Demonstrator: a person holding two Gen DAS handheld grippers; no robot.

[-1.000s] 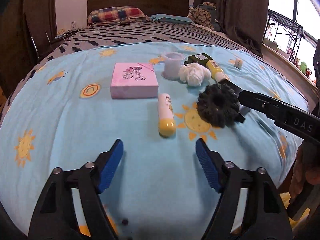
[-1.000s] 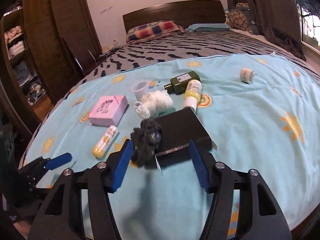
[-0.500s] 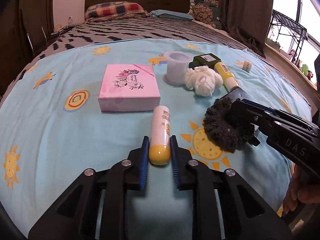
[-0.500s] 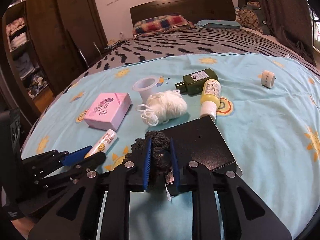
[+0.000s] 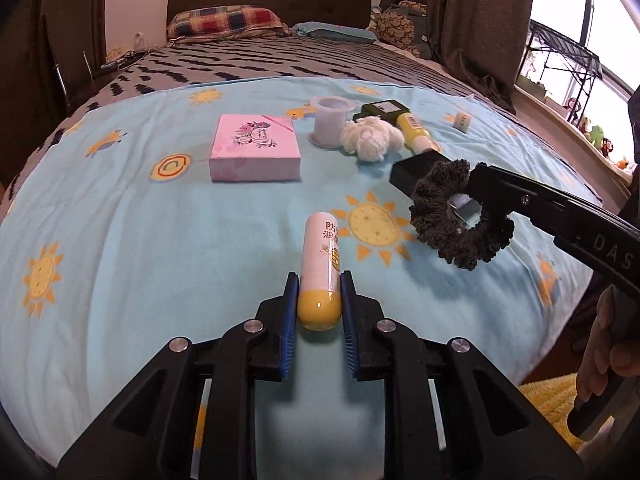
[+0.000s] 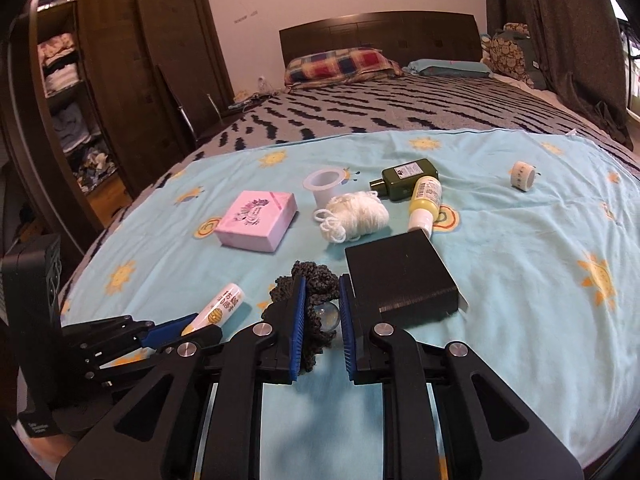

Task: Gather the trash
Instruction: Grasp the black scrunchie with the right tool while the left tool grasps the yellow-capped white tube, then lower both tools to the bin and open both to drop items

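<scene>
A white tube with a yellow cap (image 5: pixel 320 256) sticks out forward from my left gripper (image 5: pixel 319 305), whose blue pads are shut on the yellow cap end, above the light blue sun-print sheet (image 5: pixel 120 240). The same tube (image 6: pixel 220 306) shows in the right wrist view at lower left. My right gripper (image 6: pixel 322 312) is shut on a dark grey crocheted scrunchie (image 6: pixel 316 280), held off the sheet. In the left wrist view the scrunchie (image 5: pixel 460 216) hangs from the right gripper's black fingers (image 5: pixel 492 184) at right.
Lying on the sheet are a pink box (image 6: pixel 256 220), a white cup (image 6: pixel 326 184), a white yarn ball (image 6: pixel 356 216), a green bottle (image 6: pixel 408 178), a yellow bottle (image 6: pixel 426 200), a black box (image 6: pixel 400 276) and a small tape roll (image 6: pixel 523 175). A wardrobe (image 6: pixel 100 80) stands left.
Both grippers went from open to shut: the left onto the tube's yellow end, the right onto the scrunchie. Both things have since come up off the sheet.
</scene>
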